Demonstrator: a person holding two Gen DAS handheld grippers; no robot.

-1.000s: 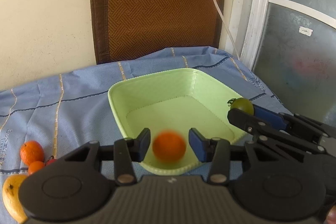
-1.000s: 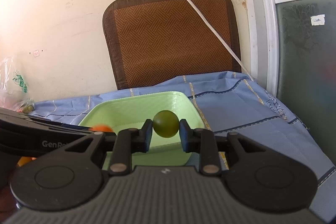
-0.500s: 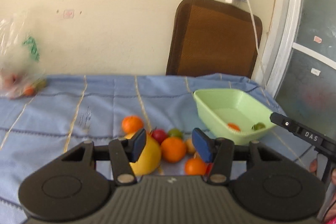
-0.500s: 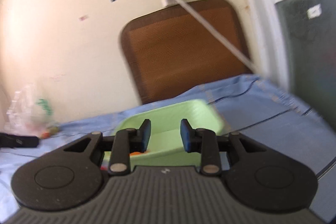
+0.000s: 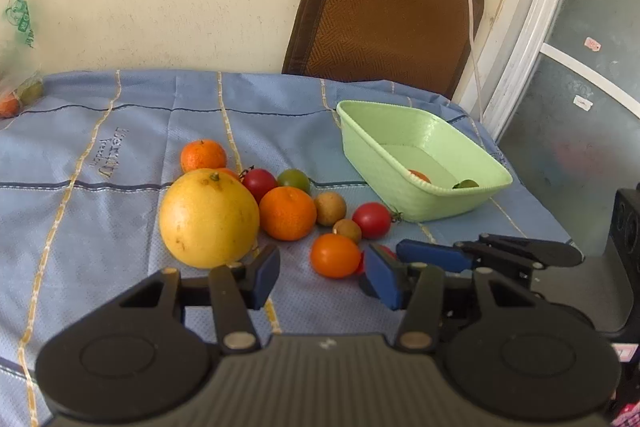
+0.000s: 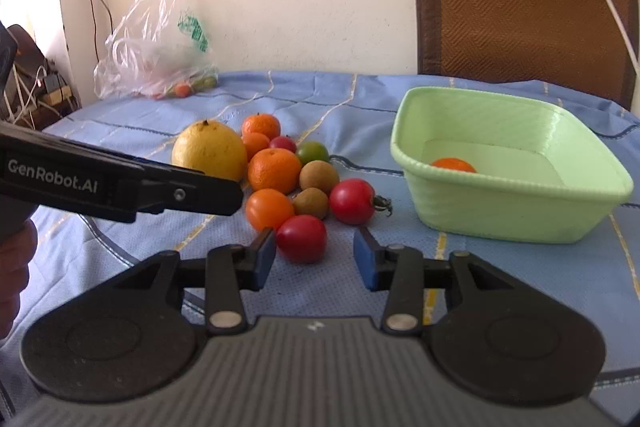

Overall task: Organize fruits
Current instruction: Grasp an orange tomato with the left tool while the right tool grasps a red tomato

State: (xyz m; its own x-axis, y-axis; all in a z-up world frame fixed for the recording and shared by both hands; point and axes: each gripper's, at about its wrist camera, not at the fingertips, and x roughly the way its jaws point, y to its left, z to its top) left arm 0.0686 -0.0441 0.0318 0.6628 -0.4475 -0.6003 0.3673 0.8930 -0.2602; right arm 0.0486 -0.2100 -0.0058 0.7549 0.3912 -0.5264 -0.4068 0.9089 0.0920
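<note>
bright daylight | soft shadows | sharp focus | fisheye bending, dark corners

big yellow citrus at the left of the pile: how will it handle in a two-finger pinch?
The yellow citrus looks wider than the open left gripper, so a pinch probably won't span it. It is round and likely heavy, so apt to slip or roll. It touches the orange mandarin; pushing it would likely scatter the pile.
</note>
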